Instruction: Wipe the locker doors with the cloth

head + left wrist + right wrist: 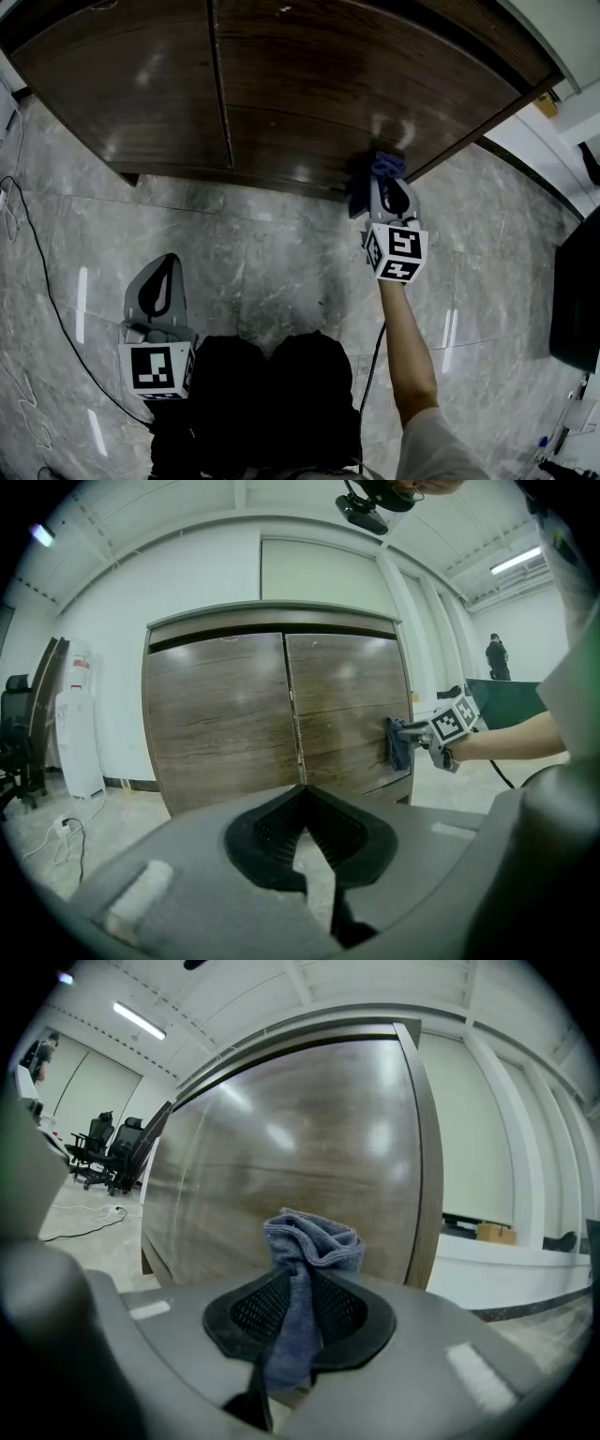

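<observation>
A dark wood locker [281, 84] with two doors stands before me; its right door [300, 1147] fills the right gripper view. My right gripper [380, 178] is shut on a bunched blue cloth [309, 1246], and the cloth [370, 173] is pressed against the lower right part of the right door [347, 714]. The left gripper view shows that cloth [397, 743] on the door from a distance. My left gripper [159, 281] hangs low over the floor, well back from the locker, its jaws [305, 841] closed together with nothing between them.
A black cable [42, 281] trails over the grey marble floor [262, 262] at the left. White water dispenser [80, 728] and black chairs [14, 733] stand left of the locker. A dark green table [506, 700] is at the right. A person stands far off [495, 656].
</observation>
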`<state>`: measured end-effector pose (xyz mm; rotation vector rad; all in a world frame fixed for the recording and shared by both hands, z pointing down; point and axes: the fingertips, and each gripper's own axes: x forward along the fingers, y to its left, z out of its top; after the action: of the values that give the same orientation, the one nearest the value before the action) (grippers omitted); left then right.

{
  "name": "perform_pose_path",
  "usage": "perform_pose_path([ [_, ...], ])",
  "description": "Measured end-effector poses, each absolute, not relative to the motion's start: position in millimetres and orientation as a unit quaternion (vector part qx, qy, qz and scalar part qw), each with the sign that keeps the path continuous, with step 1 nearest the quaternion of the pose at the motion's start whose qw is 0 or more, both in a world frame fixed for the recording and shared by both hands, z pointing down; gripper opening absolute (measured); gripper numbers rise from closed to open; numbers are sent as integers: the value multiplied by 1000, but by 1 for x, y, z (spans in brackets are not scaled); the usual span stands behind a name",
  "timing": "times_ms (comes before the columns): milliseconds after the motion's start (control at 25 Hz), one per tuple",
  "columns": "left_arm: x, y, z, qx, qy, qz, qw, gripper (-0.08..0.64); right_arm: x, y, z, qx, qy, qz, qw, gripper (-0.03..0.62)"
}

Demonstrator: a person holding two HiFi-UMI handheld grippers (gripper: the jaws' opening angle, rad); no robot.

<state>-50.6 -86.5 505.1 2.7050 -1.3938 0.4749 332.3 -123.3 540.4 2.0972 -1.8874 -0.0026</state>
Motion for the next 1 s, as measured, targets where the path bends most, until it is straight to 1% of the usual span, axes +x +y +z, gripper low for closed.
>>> perform_pose_path([
  [760, -76, -80, 488, 871, -474, 128, 29, 2, 294, -144, 342, 702, -692, -111, 123, 75],
  [1000, -77, -80, 485, 871, -475, 125, 30, 2, 287, -147, 299, 702, -689, -146, 110, 74],
])
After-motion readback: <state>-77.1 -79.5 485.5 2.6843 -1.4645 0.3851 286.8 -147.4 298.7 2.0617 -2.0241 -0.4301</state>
